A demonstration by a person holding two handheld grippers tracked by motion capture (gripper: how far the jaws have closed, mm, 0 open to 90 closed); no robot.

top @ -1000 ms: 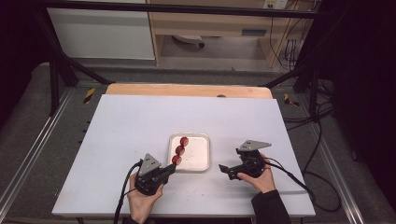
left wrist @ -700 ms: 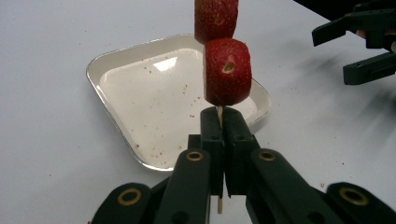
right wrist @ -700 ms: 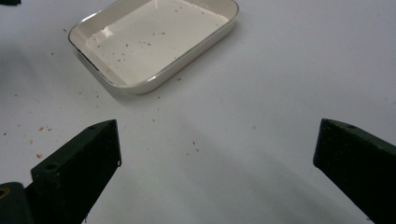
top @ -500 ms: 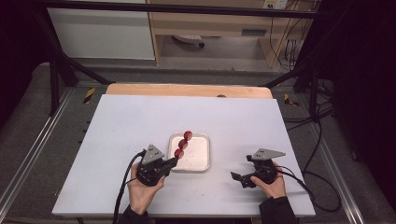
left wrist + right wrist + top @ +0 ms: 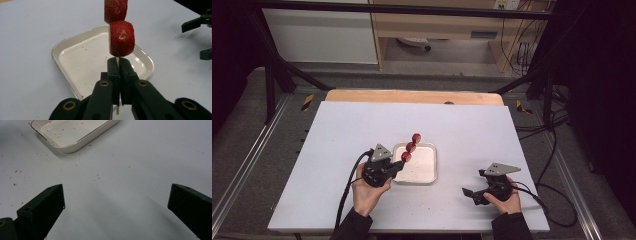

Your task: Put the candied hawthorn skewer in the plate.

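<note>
My left gripper [image 5: 117,66] is clamped on the thin wooden skewer [image 5: 117,59], and the stick stands up between the two jaws. Three red strawberry pieces [image 5: 410,147] sit on it. In the high view the skewer leans over the left edge of the white tray [image 5: 424,175], which lies near the middle of the table [image 5: 337,130], a little toward my side. Compared with a second ago, this hand has lifted the skewer a little, so the top piece now reaches past the far edge of the tray.

My right gripper [image 5: 473,194] has its jaws wide apart and nothing is between them. A second ago it was just beside the right edge of the tray. Now it is back near the front edge of the table, toward the right corner, well apart from the tray.

I think this means the threading step is finished: the fruit is on the stick and the right hand has no more work there. The tray itself holds only small red crumbs. What remains, in my judgement, is to lay the skewer down in the tray or to present it.
</note>
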